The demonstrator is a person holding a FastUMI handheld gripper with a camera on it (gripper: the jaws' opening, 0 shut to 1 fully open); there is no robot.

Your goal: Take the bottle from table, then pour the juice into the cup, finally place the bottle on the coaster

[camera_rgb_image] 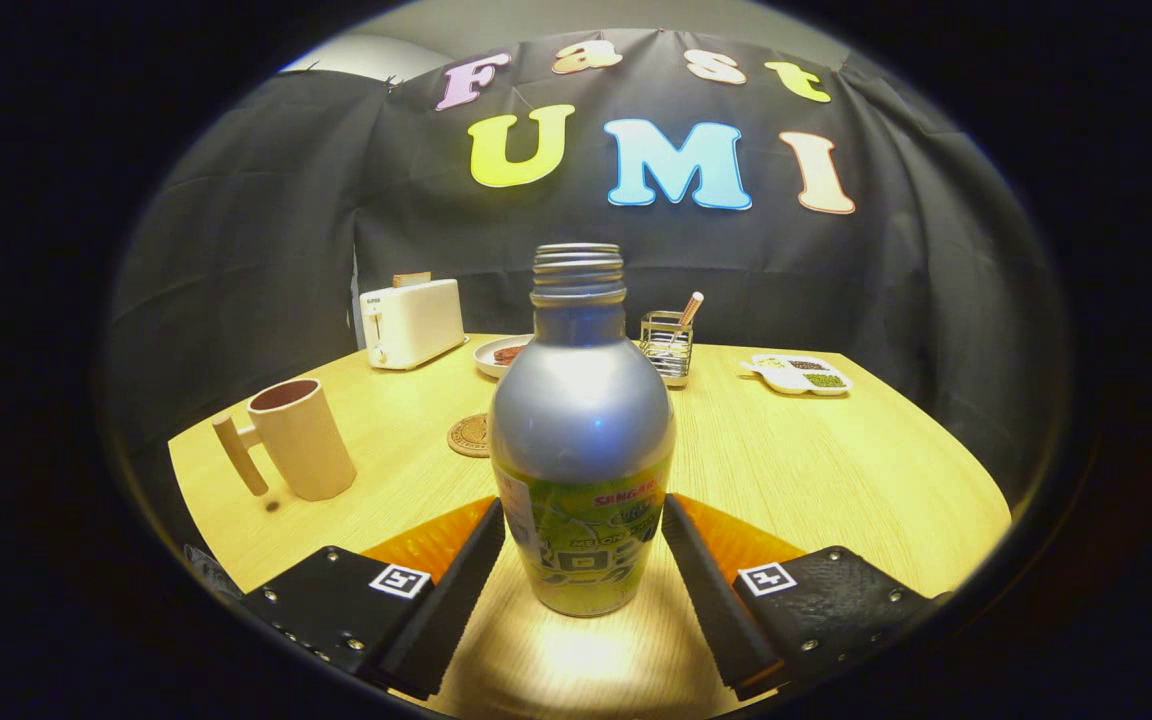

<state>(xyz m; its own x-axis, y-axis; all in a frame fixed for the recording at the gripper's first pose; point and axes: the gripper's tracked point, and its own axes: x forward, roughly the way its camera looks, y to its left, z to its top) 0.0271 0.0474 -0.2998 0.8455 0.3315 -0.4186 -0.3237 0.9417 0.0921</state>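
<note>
The bottle stands upright on the counter between the two fingers of the tool, hiding part of the coaster and part of the plate behind it. Each finger lies against the bottle's lower label, one on either side, so the tool is pinching the bottle. The fingers' rear ends are cut off. The bottle has a silver shoulder and neck, a bare threaded mouth with no cap, and a green label lower down; whether it holds juice cannot be made out. The cup, tan with a side handle, stands well to the left, open side up. Beyond are a toaster, a wire holder and a small tray, whose contents are too small to tell
</note>
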